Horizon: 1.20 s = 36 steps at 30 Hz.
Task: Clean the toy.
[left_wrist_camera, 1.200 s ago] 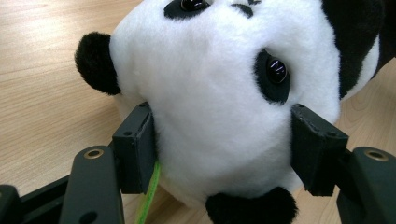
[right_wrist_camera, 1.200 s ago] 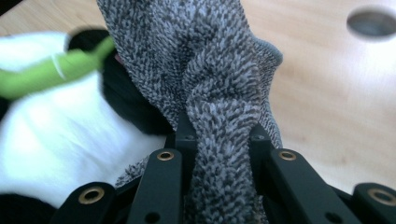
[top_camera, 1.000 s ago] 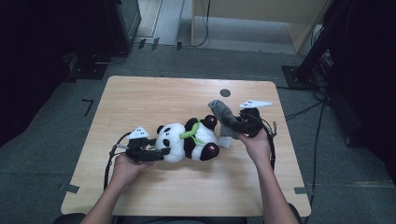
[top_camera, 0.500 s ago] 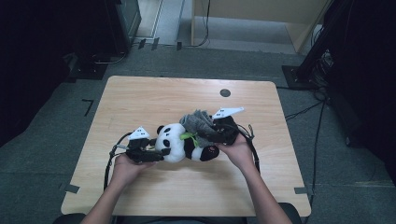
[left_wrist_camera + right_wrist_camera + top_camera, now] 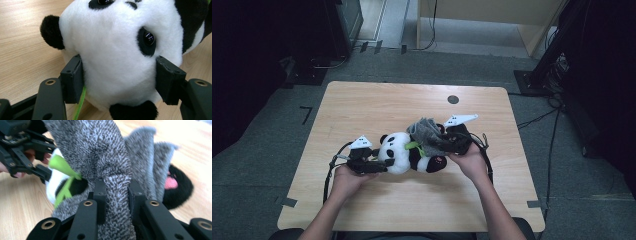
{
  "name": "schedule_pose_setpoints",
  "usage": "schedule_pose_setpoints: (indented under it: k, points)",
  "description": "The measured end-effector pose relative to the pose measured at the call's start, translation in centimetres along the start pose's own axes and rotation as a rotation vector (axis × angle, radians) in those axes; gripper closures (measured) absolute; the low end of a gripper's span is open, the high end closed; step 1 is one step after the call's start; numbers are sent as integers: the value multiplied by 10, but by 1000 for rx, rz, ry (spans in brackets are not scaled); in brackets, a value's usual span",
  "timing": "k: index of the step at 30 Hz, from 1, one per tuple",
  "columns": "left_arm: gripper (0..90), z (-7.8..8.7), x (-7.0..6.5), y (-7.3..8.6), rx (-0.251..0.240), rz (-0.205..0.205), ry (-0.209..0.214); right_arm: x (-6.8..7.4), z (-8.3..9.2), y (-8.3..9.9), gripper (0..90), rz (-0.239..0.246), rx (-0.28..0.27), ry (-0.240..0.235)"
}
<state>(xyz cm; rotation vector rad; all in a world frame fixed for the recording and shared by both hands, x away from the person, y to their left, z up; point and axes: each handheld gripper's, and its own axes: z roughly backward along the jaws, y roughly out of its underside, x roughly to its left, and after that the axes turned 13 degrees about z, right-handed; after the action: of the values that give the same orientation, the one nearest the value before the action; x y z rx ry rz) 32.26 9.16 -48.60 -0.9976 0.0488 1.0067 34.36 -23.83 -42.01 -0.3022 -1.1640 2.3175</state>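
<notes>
Panda plush (image 5: 404, 152) head clamped by left gripper (image 5: 371, 165); right gripper (image 5: 439, 142) pinching grey cloth (image 5: 426, 131).

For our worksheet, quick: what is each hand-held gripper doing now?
Left hand-held gripper: closed on the panda's head.
Right hand-held gripper: closed on the grey cloth.

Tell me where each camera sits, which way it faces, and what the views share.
High view: above the person's side, looking forward and down on the table; both forearms enter from below.
Left gripper view: rides the left gripper, facing the panda toy that its jaws clamp.
Right gripper view: rides the right gripper, pinching the grey cloth.
All views share the panda.
</notes>
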Motion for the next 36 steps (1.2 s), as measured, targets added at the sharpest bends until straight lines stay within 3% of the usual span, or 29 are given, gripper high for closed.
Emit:
schedule_pose_setpoints:
  k: [8, 9, 12, 20, 24, 26, 27, 29, 32, 36]
  points:
    - [335, -1, 0, -1, 0, 6, 3, -11, 6, 18, 761, -49, 21, 19]
    - [333, -1, 1, -2, -1, 6, 5, -16, 7, 26, 766, -78, 23, 18]
    - [332, -1, 1, -4, 0, 10, 7, -21, 7, 32, 769, -100, 27, 18]
    - [320, -1, 3, -5, 2, -4, 15, -33, 6, 53, 771, -168, 94, 36]
    - [318, -1, 2, -5, -1, -7, 14, -41, 5, 66, 772, -228, 72, -7]
    - [317, -1, 2, -5, -1, -10, 14, -46, 2, 72, 774, -240, 100, 5]
    - [315, -1, 2, -5, -1, -15, 13, -49, 0, 76, 776, -248, 161, 34]
    - [314, -1, 2, -5, 1, -21, 12, -54, 1, 80, 777, -265, 183, 50]
    - [311, -1, 2, -4, -1, -25, 12, -58, 3, 83, 777, -287, 186, 70]
    - [304, -2, 2, -4, -7, -46, 9, -70, 14, 90, 779, -352, 160, 125]
